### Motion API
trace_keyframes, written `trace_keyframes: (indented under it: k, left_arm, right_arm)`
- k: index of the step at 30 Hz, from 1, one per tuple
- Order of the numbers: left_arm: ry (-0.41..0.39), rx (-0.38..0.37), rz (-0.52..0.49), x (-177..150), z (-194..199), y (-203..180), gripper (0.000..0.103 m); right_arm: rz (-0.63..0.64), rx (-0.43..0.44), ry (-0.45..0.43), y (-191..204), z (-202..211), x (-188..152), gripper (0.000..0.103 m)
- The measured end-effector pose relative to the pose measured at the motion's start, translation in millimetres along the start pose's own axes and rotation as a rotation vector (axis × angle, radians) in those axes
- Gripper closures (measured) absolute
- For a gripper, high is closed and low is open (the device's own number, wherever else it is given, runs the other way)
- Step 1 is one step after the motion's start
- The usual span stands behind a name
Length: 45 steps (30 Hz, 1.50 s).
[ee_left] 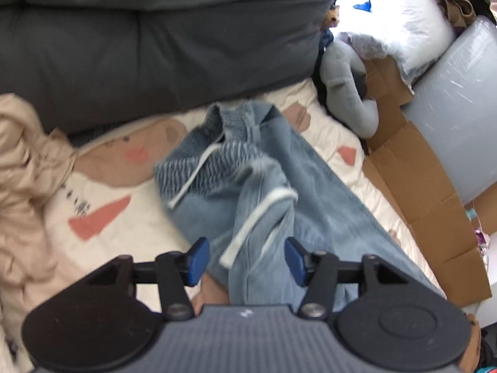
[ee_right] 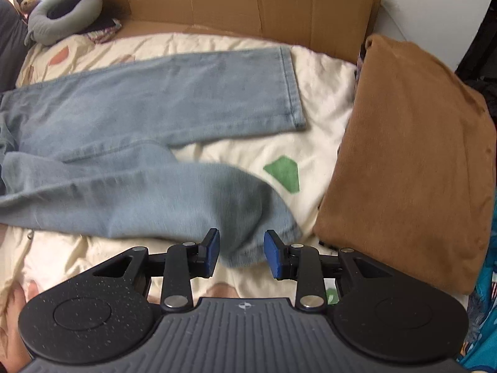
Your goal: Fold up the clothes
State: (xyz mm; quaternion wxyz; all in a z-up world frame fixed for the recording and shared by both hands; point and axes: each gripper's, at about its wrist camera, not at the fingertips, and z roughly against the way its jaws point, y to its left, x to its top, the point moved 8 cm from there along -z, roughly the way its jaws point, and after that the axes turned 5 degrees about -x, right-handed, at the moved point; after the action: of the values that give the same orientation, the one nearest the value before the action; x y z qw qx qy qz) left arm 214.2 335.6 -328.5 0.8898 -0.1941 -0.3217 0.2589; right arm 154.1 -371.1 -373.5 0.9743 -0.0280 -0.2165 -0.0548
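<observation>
On the cream printed bedspread [ee_left: 102,192], seen from the left wrist, one pair of light blue jeans [ee_left: 279,192] lies with its elastic waistband [ee_left: 214,161] bunched up near the dark grey cushion [ee_left: 155,46]. One white drawstring [ee_left: 189,177] trails across the waistband. Left gripper [ee_left: 247,259] hangs over the seat of the jeans, jaws spread wide, nothing pinched. One crumpled beige garment [ee_left: 21,168] sits off to the waistband's left, one grey neck pillow [ee_left: 344,87] past it to the right.

Right wrist view: two legs run out from the waistband end. The far leg lies flat, its hem [ee_right: 292,87] toward the cardboard [ee_right: 248,0]; the near leg's cuff [ee_right: 248,242] is rumpled, right between the spread jaws of the right gripper [ee_right: 241,253], which grips nothing that I can see. One folded brown garment [ee_right: 410,161] sits beyond the cuff.

My guess is the legs want stacking: I'd pinch the cuff at its edge, flatten the waistband and match seams before creasing anything.
</observation>
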Motion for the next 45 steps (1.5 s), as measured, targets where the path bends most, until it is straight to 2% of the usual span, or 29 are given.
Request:
trace_keyframes:
  k: [7,10,12,15,16,19,20,22,24,26,28,33,40,42,43,44,45]
  left_arm:
    - [-0.057,-0.03,0.035,32.3,-31.4,-6.0,0.041]
    - [-0.11,-0.036,0.127,44.7,-43.1,-2.5,0.041]
    - [-0.136,-0.002,0.16,50.9,-51.3,1.1,0.041]
    - [-0.119,0.013,0.186,53.0,-66.9,5.5,0.043]
    - [-0.109,0.022,0.189,53.0,-71.8,6.8,0.043]
    - [-0.083,0.032,0.17,50.1,-83.1,6.8,0.045]
    - [-0.071,0.035,0.164,48.3,-86.9,6.9,0.048]
    - [-0.044,0.037,0.158,43.9,-93.8,8.0,0.065]
    - [-0.016,0.043,0.153,39.9,-99.3,8.7,0.081]
    - [0.008,0.039,0.151,37.1,-102.8,8.1,0.085]
    - [0.007,0.053,0.111,37.7,-98.6,5.5,0.087]
    - [0.005,0.069,0.071,38.5,-77.2,7.9,0.089]
    - [-0.002,0.099,0.047,40.7,-29.0,23.7,0.09]
    - [-0.002,0.111,0.052,39.0,-15.5,29.7,0.09]
    - [-0.003,0.117,0.054,37.8,-8.9,32.3,0.09]
    - [-0.003,0.122,0.056,36.7,-2.4,35.0,0.09]
    - [-0.003,0.128,0.058,35.5,4.1,37.7,0.091]
  right_arm:
    - [-0.035,0.041,-0.033,12.2,0.8,30.3,0.064]
    - [-0.108,0.085,-0.019,19.9,-7.3,38.2,0.063]
    - [-0.173,0.122,-0.004,25.5,-13.1,41.1,0.062]
    - [-0.251,0.163,0.016,34.4,-20.7,43.3,0.061]
    - [-0.261,0.164,0.021,36.3,-23.0,43.4,0.057]
    - [-0.288,0.158,0.034,38.0,-29.9,43.2,0.056]
    - [-0.312,0.159,0.043,36.3,-32.3,43.2,0.056]
    - [-0.354,0.155,0.06,31.7,-38.3,45.0,0.053]
    - [-0.372,0.11,0.068,26.3,-43.4,47.0,0.05]
    - [-0.407,0.073,0.085,18.6,-49.6,48.4,0.049]
    - [-0.47,0.064,0.114,10.2,-56.2,48.0,0.047]
    - [-0.62,0.034,0.167,-10.5,-70.1,46.7,0.033]
    - [-0.728,0.043,0.297,-11.9,-93.6,37.0,0.029]
    - [-0.74,0.037,0.325,-12.2,-98.4,31.5,0.043]
    - [-0.738,0.029,0.335,-12.9,-99.7,28.3,0.067]
    - [-0.736,0.03,0.343,-13.4,-100.4,25.4,0.083]
    - [-0.736,0.042,0.344,-14.0,-99.6,22.8,0.085]
